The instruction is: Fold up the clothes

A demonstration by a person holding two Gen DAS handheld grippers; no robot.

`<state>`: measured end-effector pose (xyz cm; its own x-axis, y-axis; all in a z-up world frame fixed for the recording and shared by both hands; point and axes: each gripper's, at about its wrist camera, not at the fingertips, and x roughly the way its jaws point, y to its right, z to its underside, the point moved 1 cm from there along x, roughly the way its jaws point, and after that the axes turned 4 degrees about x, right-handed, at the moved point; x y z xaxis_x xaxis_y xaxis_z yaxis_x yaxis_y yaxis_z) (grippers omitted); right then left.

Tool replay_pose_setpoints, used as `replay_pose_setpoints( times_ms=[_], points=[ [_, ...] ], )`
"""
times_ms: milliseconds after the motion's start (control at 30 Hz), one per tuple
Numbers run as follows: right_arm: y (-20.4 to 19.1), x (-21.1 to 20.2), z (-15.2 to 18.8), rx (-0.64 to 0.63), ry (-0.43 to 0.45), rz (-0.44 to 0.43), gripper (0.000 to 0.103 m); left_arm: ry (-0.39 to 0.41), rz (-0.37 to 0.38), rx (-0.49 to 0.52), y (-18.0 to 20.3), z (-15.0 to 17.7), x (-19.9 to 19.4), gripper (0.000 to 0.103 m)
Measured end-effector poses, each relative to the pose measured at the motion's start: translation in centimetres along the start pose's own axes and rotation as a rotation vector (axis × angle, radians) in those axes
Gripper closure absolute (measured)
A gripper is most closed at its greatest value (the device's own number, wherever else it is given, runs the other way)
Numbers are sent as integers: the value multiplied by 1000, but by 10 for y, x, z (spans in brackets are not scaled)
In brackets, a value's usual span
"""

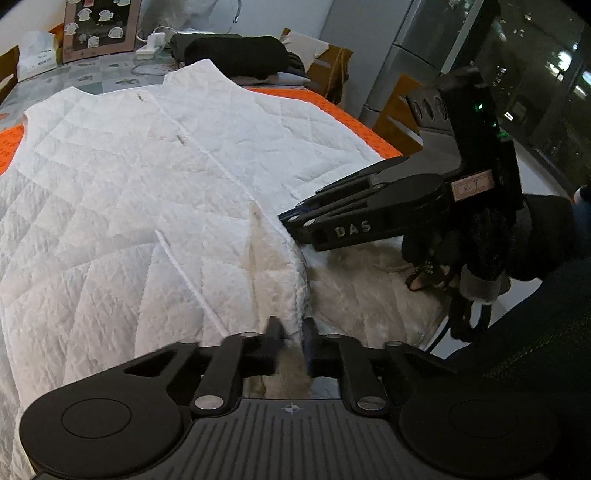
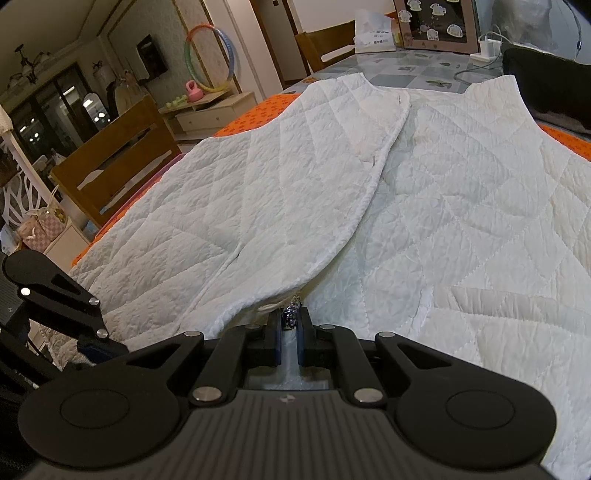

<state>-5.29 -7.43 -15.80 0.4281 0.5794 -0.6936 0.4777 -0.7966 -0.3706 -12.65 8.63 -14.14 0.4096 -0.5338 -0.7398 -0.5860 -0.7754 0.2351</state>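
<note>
Covering most of the counter (image 2: 424, 70) and its orange mat (image 1: 325, 107), the white quilted vest (image 1: 147, 177) lies flat with its front panels overlapping, collar toward twelve o'clock in both wrist views. At eleven o'clock in the left wrist view sit a framed picture (image 1: 99, 26) and a tissue box (image 1: 37, 51); a dark folded garment (image 1: 236, 55) lies at twelve o'clock beyond the vest's shoulder. The left tool (image 1: 291, 338), at six o'clock in its own view, has its jaws narrow and pinching the vest's front edge with fleecy lining between them. The right tool (image 1: 291, 218) reaches in from three o'clock, held by a black-gloved hand (image 1: 491, 251), its tips at the same front edge. In its own view the right tool is nearly closed on a small sparkly fastener (image 2: 291, 314) at the hem.
</note>
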Motion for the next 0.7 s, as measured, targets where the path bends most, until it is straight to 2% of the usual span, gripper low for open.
replay_pose_setpoints(
  times_ms=[67,167,267,400,533,700],
  points=[
    [0,0,0,-1,3,1,93,45,21,-14,-4,-7,-7,75],
    [0,0,1,-1,7,2,93,128,43,-53,-13,-19,-18,74],
    [0,0,2,-1,13,4,93,175,20,-125,-30,-33,-16,76],
    [0,-1,4,5,27,4,92,125,-42,-132,-45,-48,16,83],
    [0,-2,4,3,28,3,91,57,-69,-99,-46,-51,44,86],
    [1,-10,5,17,15,-5,85,53,-78,-102,-48,-50,45,86]
  ],
)
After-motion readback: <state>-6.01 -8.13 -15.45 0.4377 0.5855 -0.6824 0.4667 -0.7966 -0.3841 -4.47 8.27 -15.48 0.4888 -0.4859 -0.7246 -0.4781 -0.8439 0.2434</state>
